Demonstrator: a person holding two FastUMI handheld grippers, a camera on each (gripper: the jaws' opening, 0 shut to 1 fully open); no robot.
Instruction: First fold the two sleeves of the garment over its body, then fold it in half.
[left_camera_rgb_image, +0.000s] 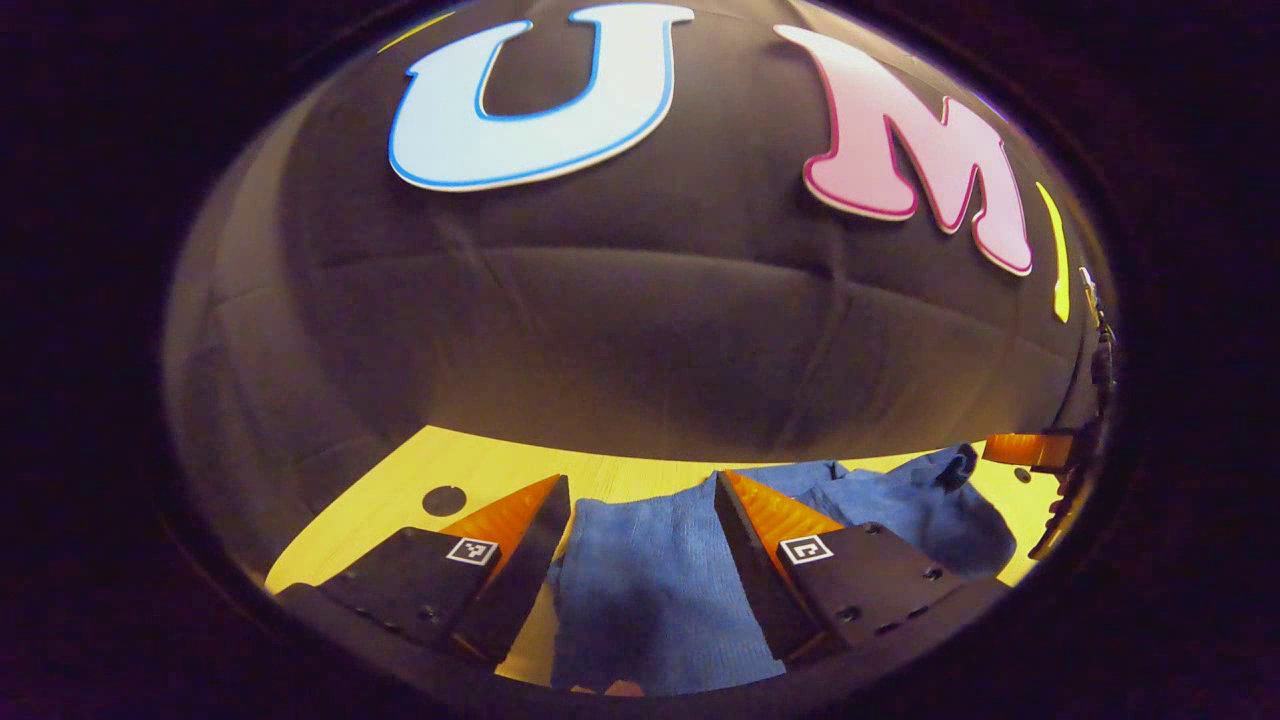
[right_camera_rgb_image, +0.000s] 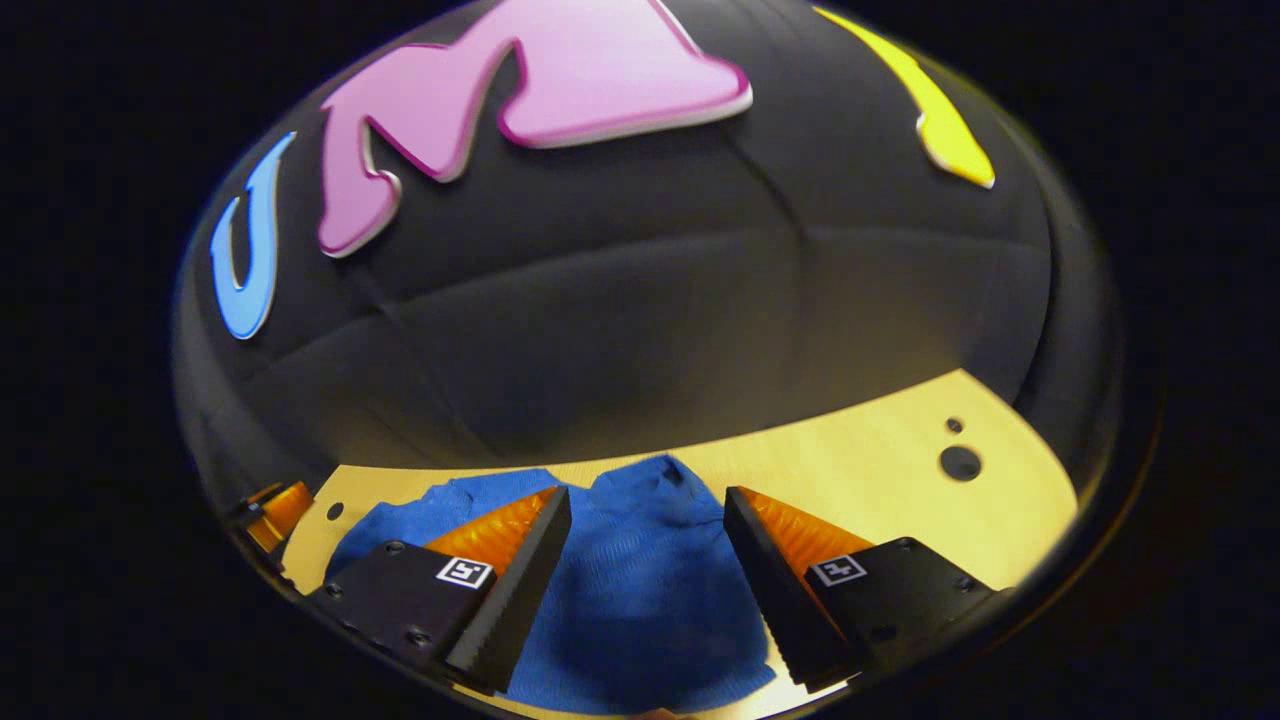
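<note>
A blue knitted garment (left_camera_rgb_image: 650, 580) lies crumpled on the pale wooden table (left_camera_rgb_image: 480, 470). In the left gripper view my left gripper (left_camera_rgb_image: 640, 500) is open above the garment's left part, with cloth showing in the gap between its fingers. The other gripper (left_camera_rgb_image: 1030, 450) shows at that view's far right edge, beyond a bunched fold. In the right gripper view the garment (right_camera_rgb_image: 640, 590) spreads under my right gripper (right_camera_rgb_image: 648, 510), which is open with nothing pinched. The left gripper (right_camera_rgb_image: 275, 510) peeks in at that view's left edge.
The booth's black cloth wall (left_camera_rgb_image: 640, 330) rises right behind the table's far edge. Round holes dot the tabletop, one (left_camera_rgb_image: 443, 500) left of the garment and one (right_camera_rgb_image: 960, 463) on the bare wood to its right.
</note>
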